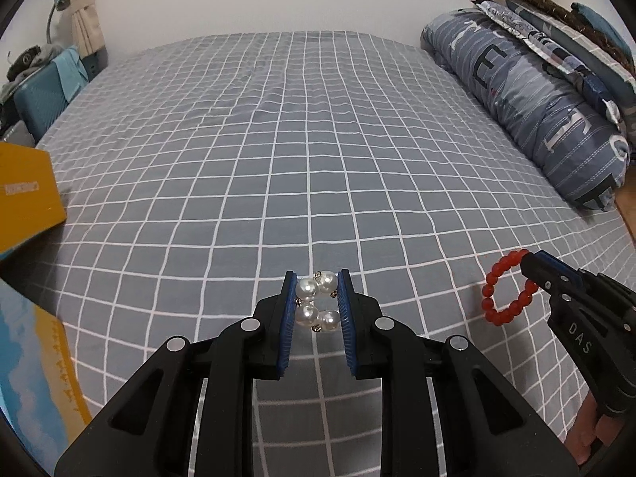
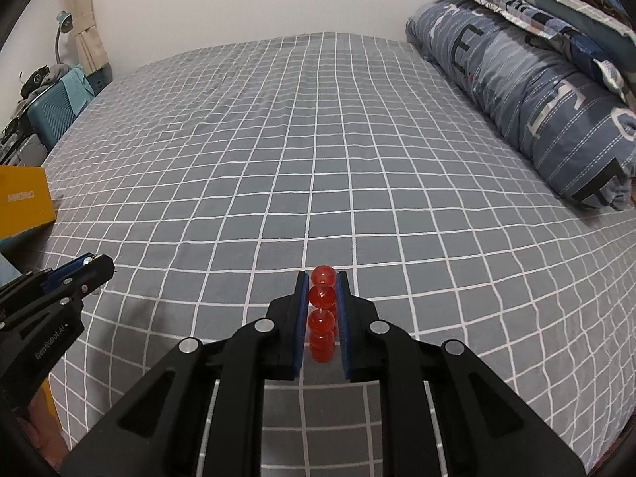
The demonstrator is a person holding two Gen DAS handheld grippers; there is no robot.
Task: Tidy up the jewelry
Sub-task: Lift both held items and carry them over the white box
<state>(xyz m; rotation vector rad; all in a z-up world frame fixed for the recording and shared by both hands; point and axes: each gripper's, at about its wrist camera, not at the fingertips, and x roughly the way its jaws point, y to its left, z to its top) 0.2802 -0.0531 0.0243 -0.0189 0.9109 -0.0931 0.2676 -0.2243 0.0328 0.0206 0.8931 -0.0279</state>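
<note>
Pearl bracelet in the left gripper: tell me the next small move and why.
Probably carry the pearl bracelet left toward the yellow box at the bed's edge. The left gripper is already shut on it, lifted over the checked bedsheet, while the right gripper holds the red bead bracelet, so neither needs regrasping.

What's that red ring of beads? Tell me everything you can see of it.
The red bead bracelet is a closed loop of round, glossy, translucent red beads, glass or plastic by their look. The right hand-held gripper pinches one side between its blue pads, holding it edge-on above the grey checked bedsheet. The loop hangs free; only the pads touch it.
</note>
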